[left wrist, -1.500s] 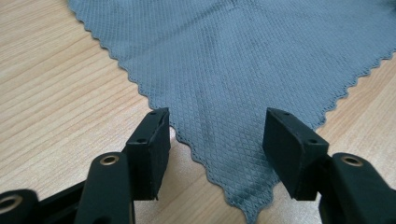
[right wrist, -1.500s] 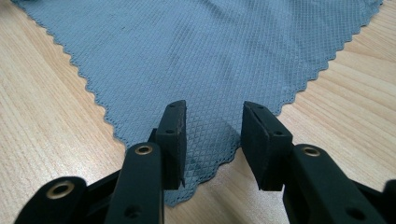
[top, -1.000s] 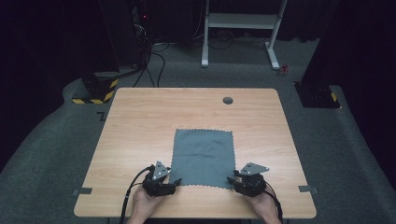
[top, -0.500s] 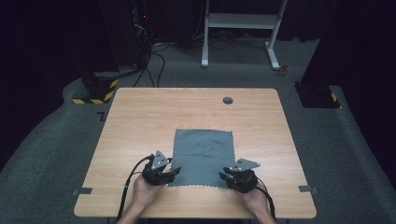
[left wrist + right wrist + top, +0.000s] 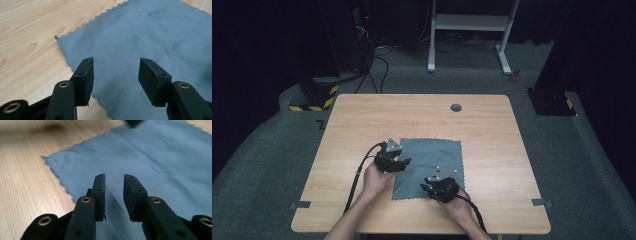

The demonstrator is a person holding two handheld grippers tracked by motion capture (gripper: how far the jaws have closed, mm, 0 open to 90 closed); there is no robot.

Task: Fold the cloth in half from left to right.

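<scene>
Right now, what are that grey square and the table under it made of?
The cloth looks like soft matte woven fabric, perhaps microfibre: fine ribbed weave, zigzag-cut edges. The table looks like light wood or wood-look laminate: visible grain, smooth finish.

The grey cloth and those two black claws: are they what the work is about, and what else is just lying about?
In use: grey cloth; left gripper, open above it; right gripper, open above it.

Lying about: tape strips on the table's front corners; white stand; yellow-striped base.
</scene>
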